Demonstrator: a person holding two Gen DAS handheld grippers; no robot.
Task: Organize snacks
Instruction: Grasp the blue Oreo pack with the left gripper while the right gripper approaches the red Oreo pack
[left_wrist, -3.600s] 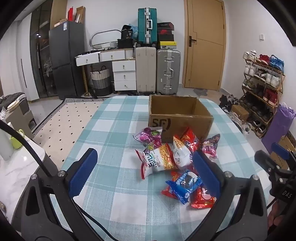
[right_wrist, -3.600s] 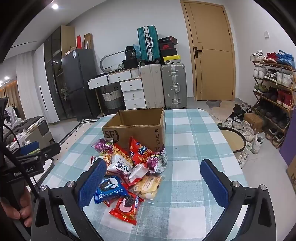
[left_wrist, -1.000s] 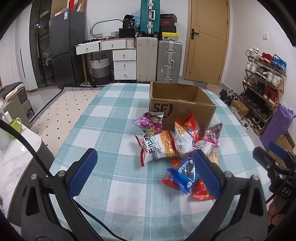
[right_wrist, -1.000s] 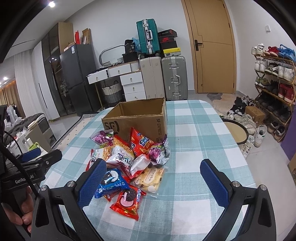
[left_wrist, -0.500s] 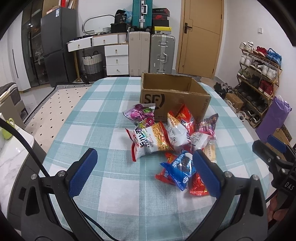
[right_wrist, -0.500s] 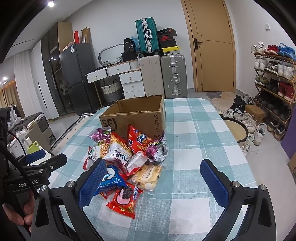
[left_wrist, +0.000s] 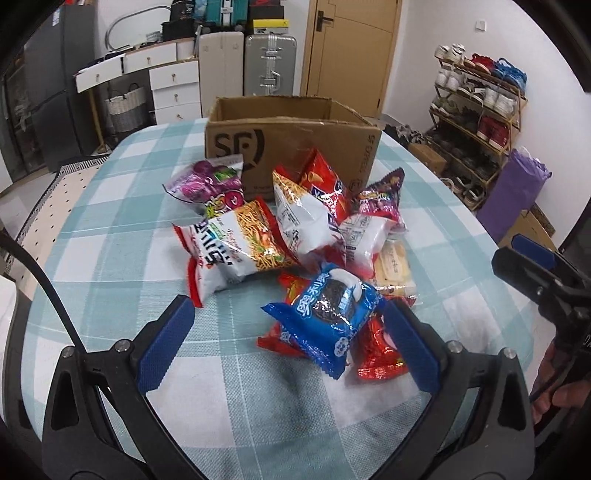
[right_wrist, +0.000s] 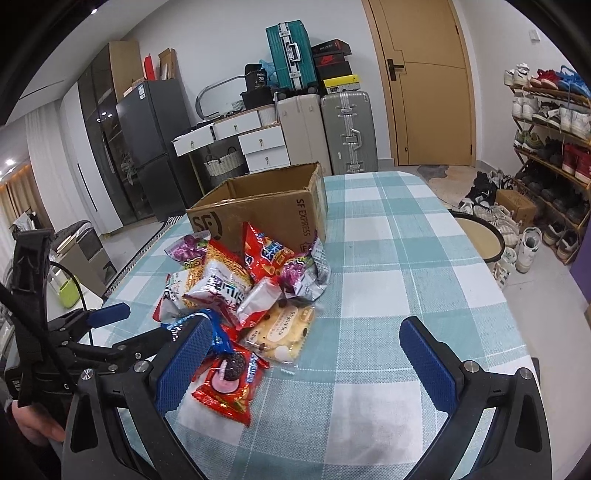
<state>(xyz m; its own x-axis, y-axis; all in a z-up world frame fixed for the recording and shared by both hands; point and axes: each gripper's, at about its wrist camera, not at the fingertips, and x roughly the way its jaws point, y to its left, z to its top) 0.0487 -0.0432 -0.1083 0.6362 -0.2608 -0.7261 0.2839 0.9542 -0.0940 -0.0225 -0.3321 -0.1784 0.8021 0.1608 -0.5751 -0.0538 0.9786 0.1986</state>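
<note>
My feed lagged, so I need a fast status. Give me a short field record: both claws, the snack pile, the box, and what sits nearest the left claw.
left claw: open, low over the table, holding nothing
right claw: open, holding nothing
snack pile: loose heap on the checked tablecloth, in front of the box
cardboard box: open top; contents not visible
nearest to left claw: blue cookie packet, between its fingers

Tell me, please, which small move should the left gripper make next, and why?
Probably ease the left gripper forward and shut on the blue cookie packet: it lies nearest, atop the pile, between the open jaws, and the cardboard box waits behind.
</note>
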